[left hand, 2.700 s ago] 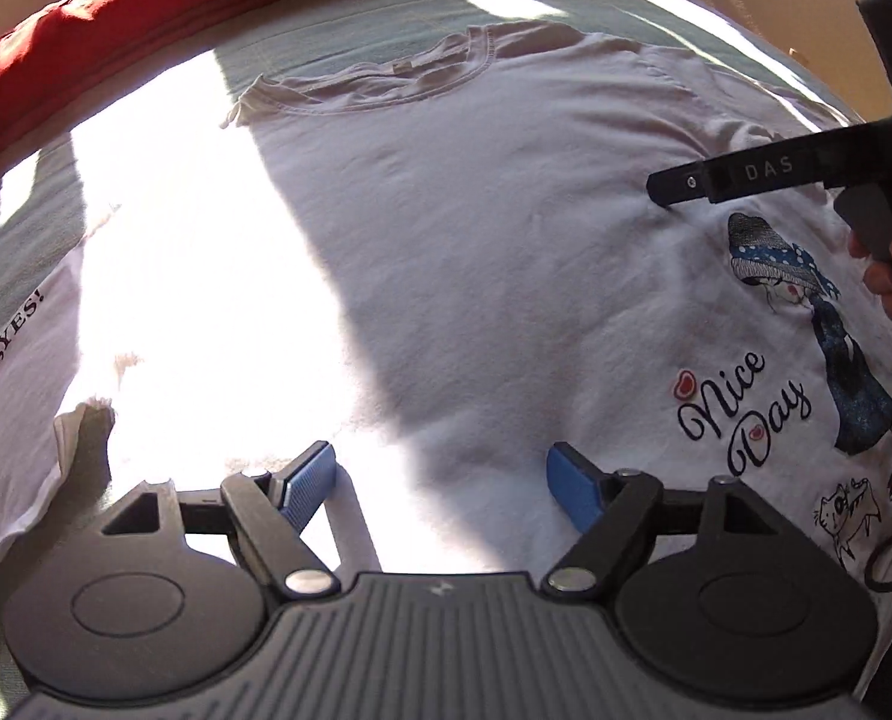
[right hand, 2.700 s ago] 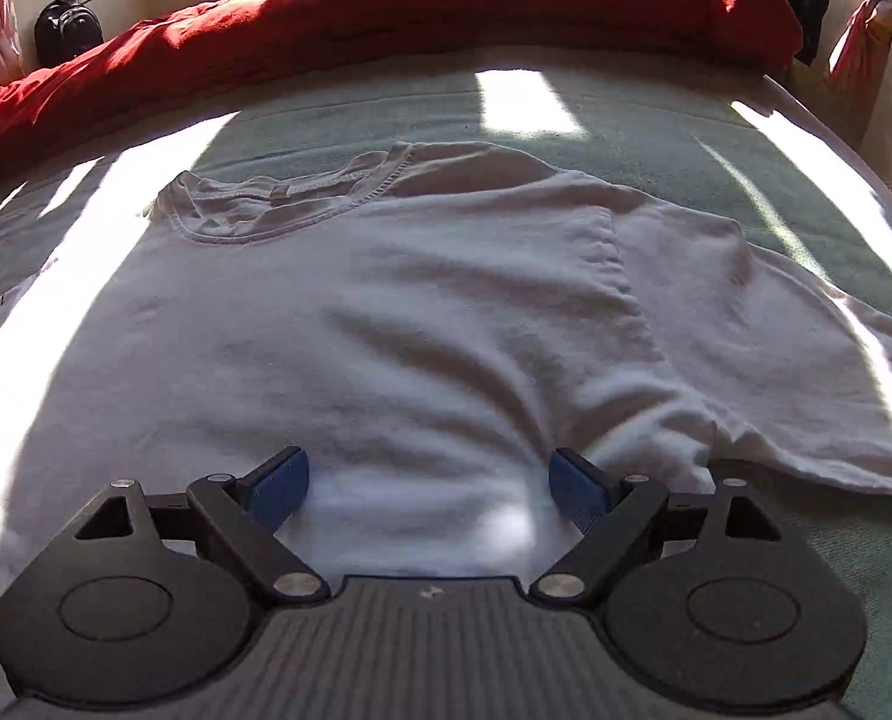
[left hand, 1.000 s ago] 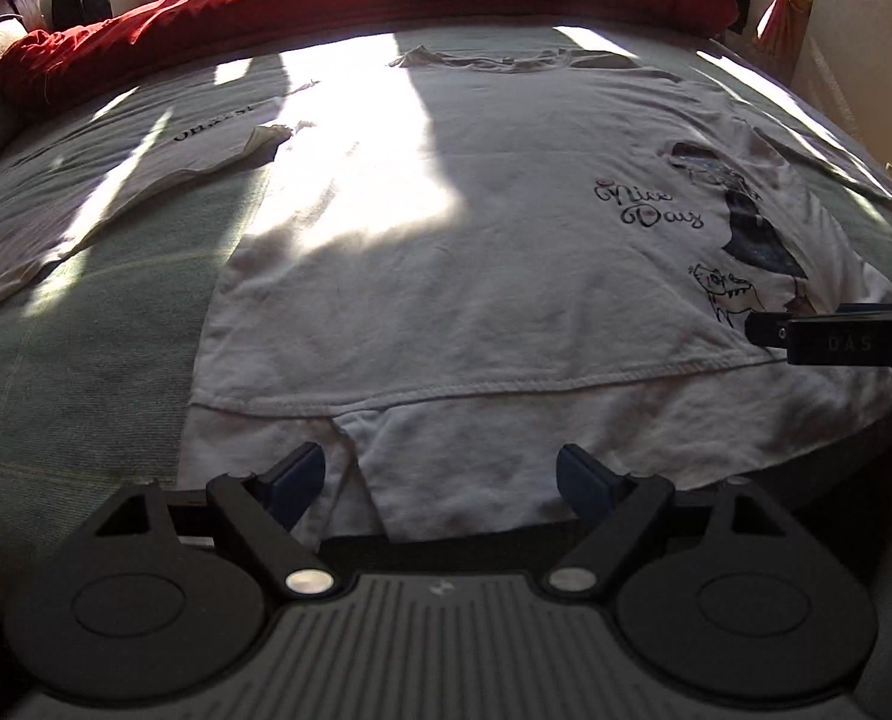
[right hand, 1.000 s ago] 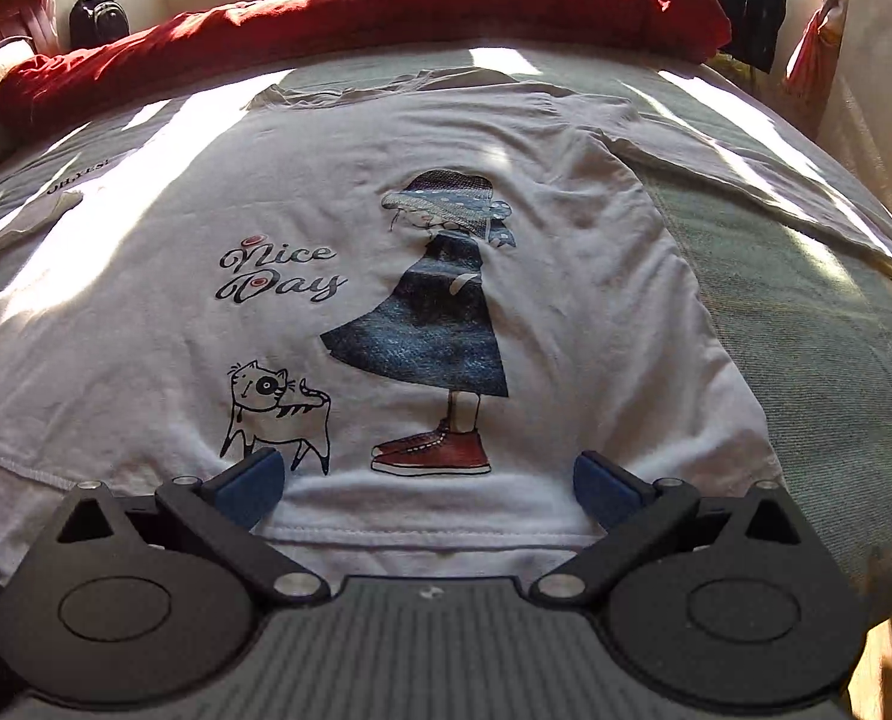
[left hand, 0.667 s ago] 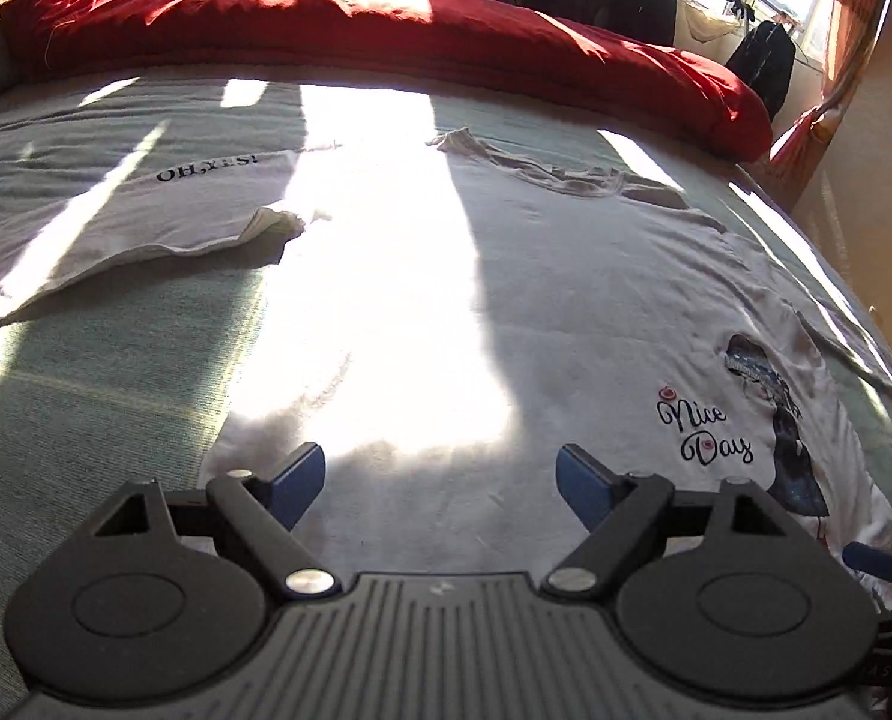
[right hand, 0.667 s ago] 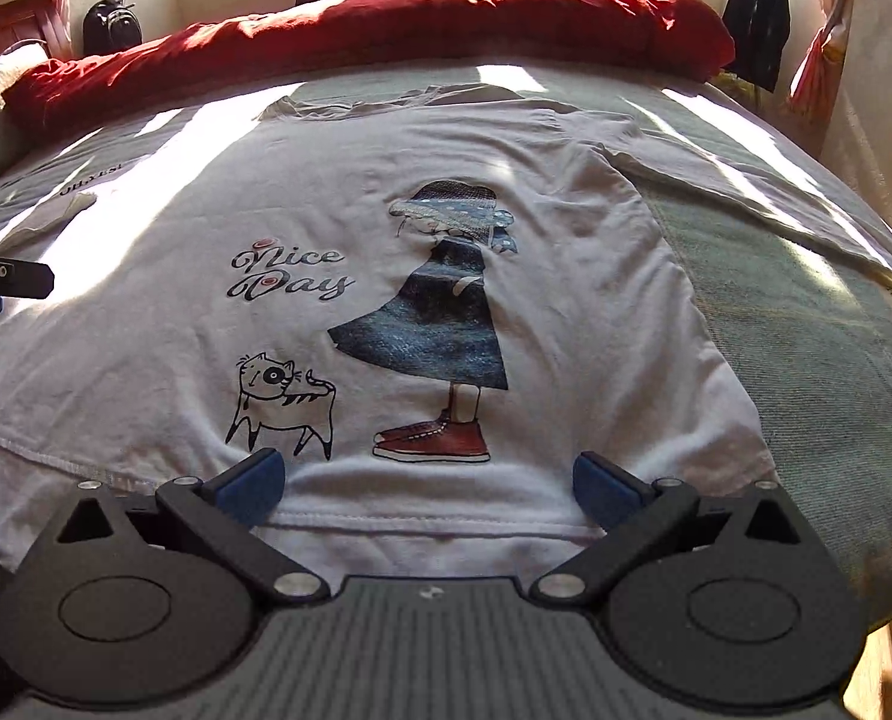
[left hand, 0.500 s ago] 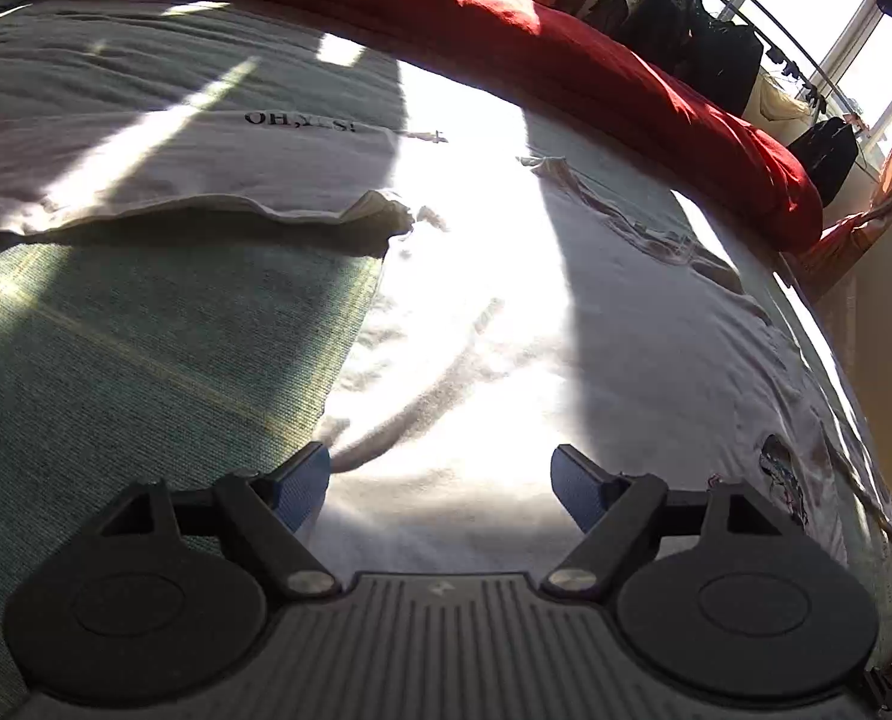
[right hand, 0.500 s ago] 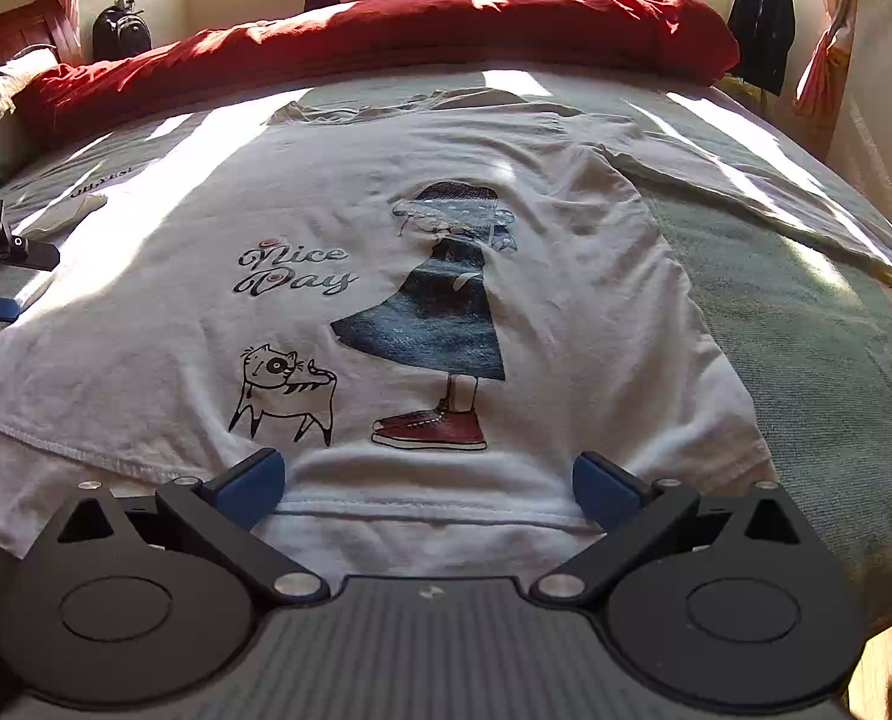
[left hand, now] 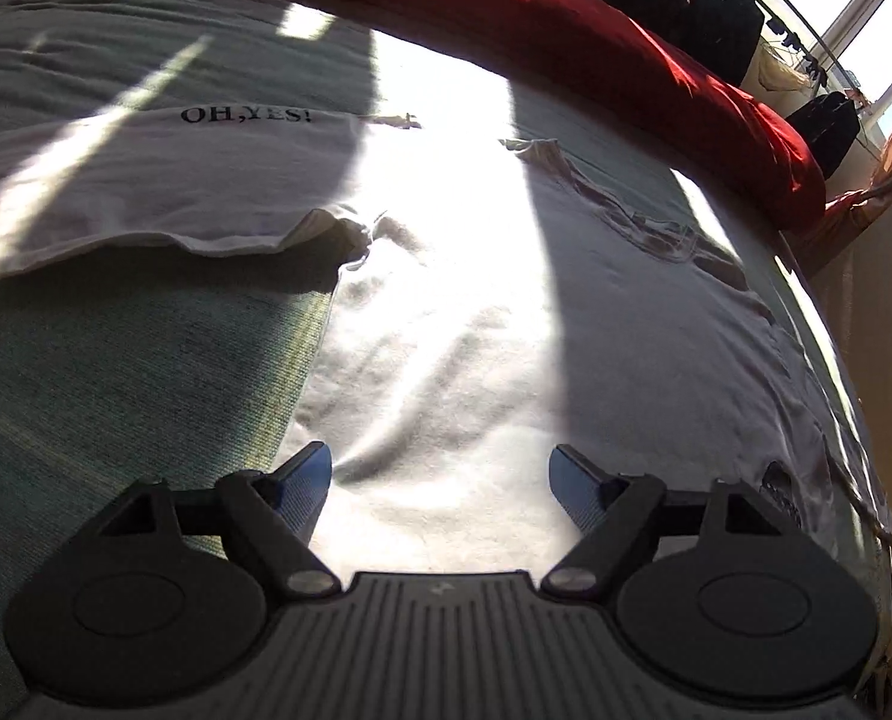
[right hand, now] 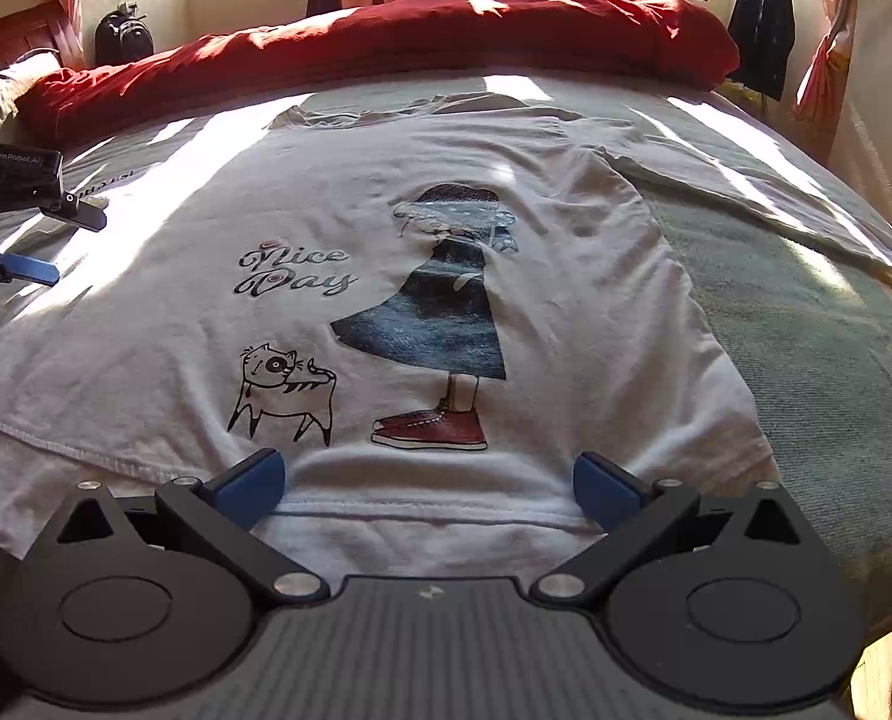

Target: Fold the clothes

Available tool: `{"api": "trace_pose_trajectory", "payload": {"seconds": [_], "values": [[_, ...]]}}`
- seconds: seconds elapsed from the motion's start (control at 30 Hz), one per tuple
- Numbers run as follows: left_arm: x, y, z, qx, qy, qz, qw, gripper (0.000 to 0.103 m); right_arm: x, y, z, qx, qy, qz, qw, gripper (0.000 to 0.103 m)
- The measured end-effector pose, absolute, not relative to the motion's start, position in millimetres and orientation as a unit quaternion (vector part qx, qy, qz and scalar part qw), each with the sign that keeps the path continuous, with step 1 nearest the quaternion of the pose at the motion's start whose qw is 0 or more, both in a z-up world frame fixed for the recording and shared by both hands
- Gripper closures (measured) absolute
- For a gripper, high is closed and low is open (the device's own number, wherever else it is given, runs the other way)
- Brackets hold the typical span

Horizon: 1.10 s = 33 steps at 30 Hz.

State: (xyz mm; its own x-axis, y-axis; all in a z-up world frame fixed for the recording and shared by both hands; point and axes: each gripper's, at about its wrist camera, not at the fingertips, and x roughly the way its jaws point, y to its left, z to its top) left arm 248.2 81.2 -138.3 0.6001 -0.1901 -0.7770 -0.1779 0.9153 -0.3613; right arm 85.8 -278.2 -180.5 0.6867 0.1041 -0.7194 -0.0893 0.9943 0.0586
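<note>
Jaws spread wide on both grippers, nothing pinched between either pair. Left gripper poised low over the shirt's left side edge, blue pads straddling rumpled white cloth where it meets green bedcover; likely placed there to take that edge for a lengthwise fold. Same gripper also visible at the far left of the right wrist view, tilted, one finger above the other.

Right gripper parked at the bottom hem, pads either side of the stitched seam, apparently waiting near the foot of the bed.

White T-shirt spread flat, print side up, across the middle of the bed: cursive "Nice Day", a small cat, a figure in a blue dress and red sneakers. Collar toward the red duvet rolled along the head of the bed, presumably pushed back to clear a folding surface. Long left sleeve stretched outward, lettered "OH, YES!"; right sleeve likewise laid out straight. Sleeves not yet folded in.

Harsh sunlight washing out the cloth under the left gripper, so contact with fabric hard to judge.
</note>
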Motion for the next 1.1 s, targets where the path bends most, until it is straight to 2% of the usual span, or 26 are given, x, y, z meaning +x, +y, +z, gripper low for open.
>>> {"api": "trace_pose_trajectory", "payload": {"seconds": [0.13, 0.27, 0.4, 0.53, 0.8, 1.1], "values": [[241.0, 89.2, -120.2, -0.22, 0.436, 0.001, 0.873, 0.024, 87.4, -277.2, -178.9, 0.005, 0.397, 0.052, 0.916, 0.0], [216.4, 62.7, -101.6, -0.193, 0.423, -0.057, 0.884, 0.023, 88.4, -271.6, -169.7, -0.002, 0.394, 0.036, 0.919, 0.0], [190.2, 23.8, -108.7, -0.149, 0.428, -0.085, 0.887, 0.022, 95.9, -264.8, -162.9, -0.018, 0.355, 0.04, 0.934, 0.0], [161.4, -9.6, -119.2, -0.074, 0.419, -0.078, 0.901, 0.022, 114.7, -263.9, -162.8, -0.031, 0.35, 0.038, 0.936, 0.0], [116.4, -21.9, -135.0, -0.046, 0.446, -0.044, 0.893, 0.022, 104.6, -315.2, -178.7, 0.048, 0.381, -0.02, 0.923, 0.0], [105.1, -51.7, -119.2, -0.009, 0.417, -0.061, 0.907, 0.022, 90.7, -308.6, -184.1, 0.032, 0.377, -0.029, 0.925, 0.0]]}}
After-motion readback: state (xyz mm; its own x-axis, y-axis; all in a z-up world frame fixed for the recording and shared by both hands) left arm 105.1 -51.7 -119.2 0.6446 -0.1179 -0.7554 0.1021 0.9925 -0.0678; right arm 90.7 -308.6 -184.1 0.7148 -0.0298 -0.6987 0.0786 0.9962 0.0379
